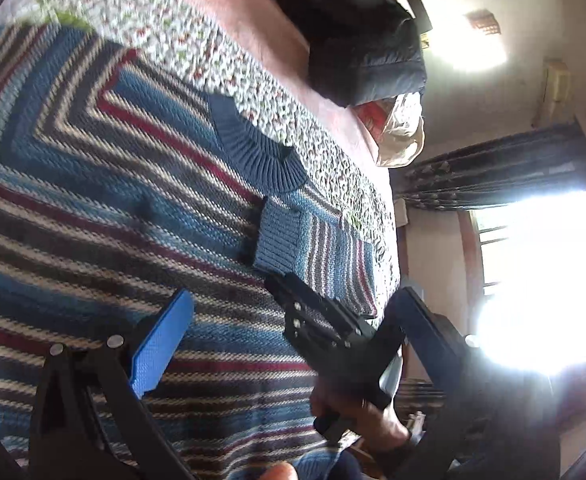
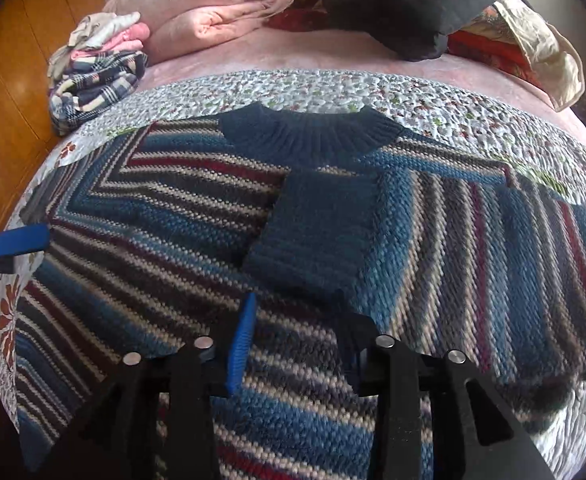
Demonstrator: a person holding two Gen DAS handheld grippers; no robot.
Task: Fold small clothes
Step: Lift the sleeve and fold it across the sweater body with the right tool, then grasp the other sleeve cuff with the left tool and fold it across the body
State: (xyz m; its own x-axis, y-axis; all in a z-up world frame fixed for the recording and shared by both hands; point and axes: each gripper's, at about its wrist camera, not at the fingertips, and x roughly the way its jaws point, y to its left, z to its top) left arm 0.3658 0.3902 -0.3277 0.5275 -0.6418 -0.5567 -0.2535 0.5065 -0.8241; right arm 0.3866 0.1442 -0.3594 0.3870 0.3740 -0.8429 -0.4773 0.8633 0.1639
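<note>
A knitted sweater (image 2: 165,224) with blue, grey, white and red stripes lies flat on a floral quilt (image 2: 373,88), its dark blue ribbed collar (image 2: 309,132) at the far side. One sleeve is folded across the chest, ending in a blue cuff (image 2: 317,232). My right gripper (image 2: 301,312) hovers open just short of that cuff, with nothing between its fingers. In the left wrist view the sweater (image 1: 93,200) fills the frame. My left gripper (image 1: 289,300) is wide open above it, and the right gripper (image 1: 321,320) sits by the cuff (image 1: 277,240), held by a hand (image 1: 369,412). The left gripper's blue pad (image 2: 17,240) shows at the sweater's left edge.
A stack of folded clothes (image 2: 93,68) sits at the bed's far left corner, beside a pink blanket (image 2: 213,4). A black jacket (image 2: 425,8) and a cream bag (image 2: 541,52) lie at the back. Wooden floor (image 2: 9,88) is on the left. A bright window (image 1: 541,280) glares.
</note>
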